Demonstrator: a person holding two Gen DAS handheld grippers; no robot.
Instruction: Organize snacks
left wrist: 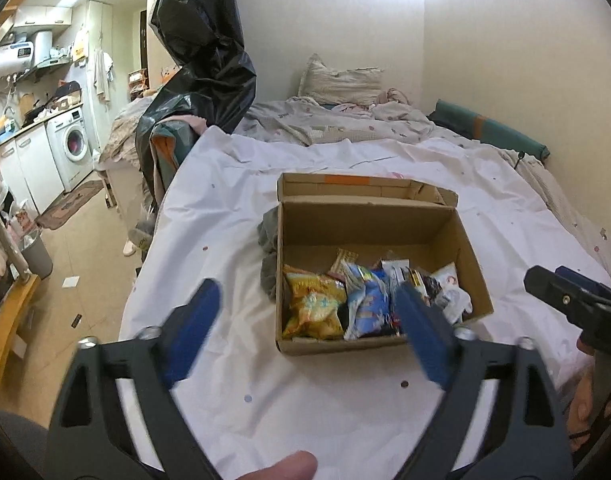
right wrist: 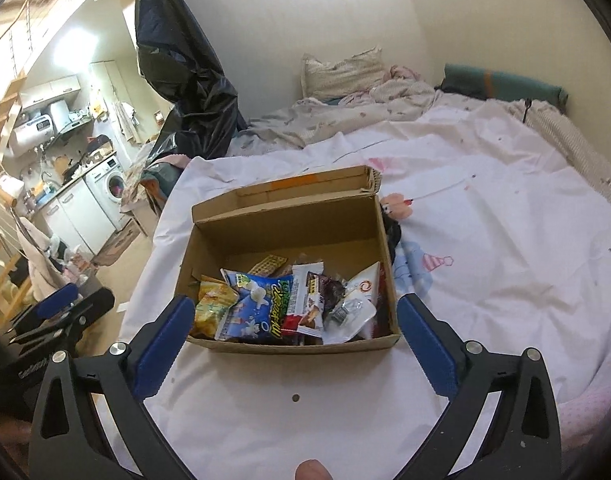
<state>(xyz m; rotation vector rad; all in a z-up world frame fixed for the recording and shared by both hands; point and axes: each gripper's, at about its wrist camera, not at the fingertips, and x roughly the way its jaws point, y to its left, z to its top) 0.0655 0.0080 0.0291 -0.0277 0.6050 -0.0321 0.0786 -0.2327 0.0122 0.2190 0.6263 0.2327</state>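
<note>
Both tools spread wide and empty, hovering short of the snack box on the bed.

I read the left tool and the right tool with jaws apart and nothing between the pads; no earlier view to compare. The cardboard box sits on the white sheet near the bed's middle, lid flap folded back at its far side. Snack packets fill its near half: a yellow bag at the left wall, a blue-and-white bag beside it, a chocolate bar wrapper further right. A grey cloth lies against the box's left wall.
</note>
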